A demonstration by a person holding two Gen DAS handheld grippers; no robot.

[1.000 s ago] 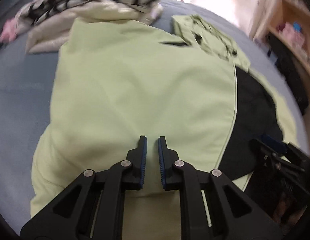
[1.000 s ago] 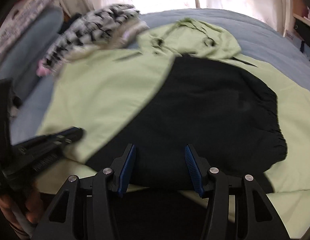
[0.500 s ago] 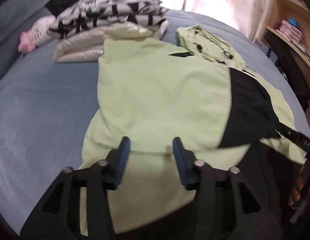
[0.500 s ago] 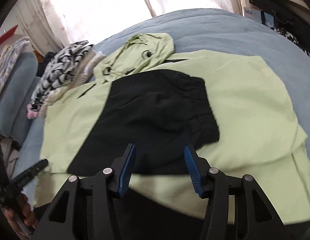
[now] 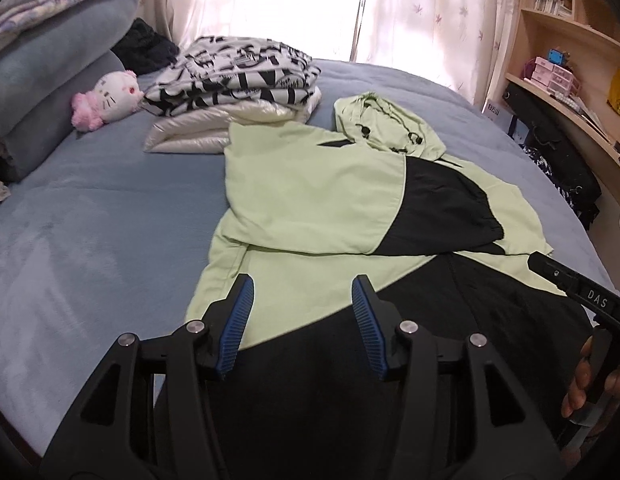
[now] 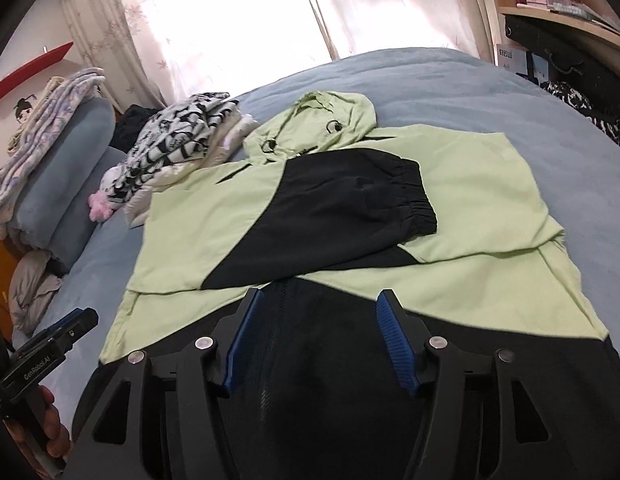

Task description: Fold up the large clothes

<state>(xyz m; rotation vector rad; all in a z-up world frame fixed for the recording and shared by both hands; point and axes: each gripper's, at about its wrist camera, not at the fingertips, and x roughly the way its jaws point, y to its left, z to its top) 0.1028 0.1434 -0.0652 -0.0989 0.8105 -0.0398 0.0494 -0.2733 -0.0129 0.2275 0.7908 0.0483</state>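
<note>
Across the blue bed [image 5: 89, 216] lies the jacket [image 5: 310, 184], light green w/ black panels, spread flat near the middle. Both sleeves are folded in over the chest: the left one green w/ a black end [image 5: 442, 208], its gathered cuff [image 6: 422, 204] lying on the right sleeve. Hood [image 6: 330, 124] lies flat at the far end, pointing toward the curtains [image 5: 430, 12]. Black lower part of the jacket [image 6: 330, 360] runs toward the cameras, under both tools.

Beside the jacket's far left shoulder, touching it, sits a stack of folded clothes [image 5: 237, 92]: black-and-white patterned piece on top, shiny cream one below. Grey-blue pillows [image 5: 49, 92] are piled at the left edge of the bed, wooden shelves [image 5: 570, 52] to the right. Pink-and-white plush toy [image 5: 105, 98] sits between pillows & stack.

Left gripper [image 5: 301, 320] hangs above the jacket's hem area, fingers [image 5: 237, 320] spread wide, holding nothing, no cloth between them. Right gripper [image 6: 322, 336] is the same: fingers [image 6: 396, 340] wide apart over the black fabric, nothing gripped. Can't tell if either tip brushes the cloth.
</note>
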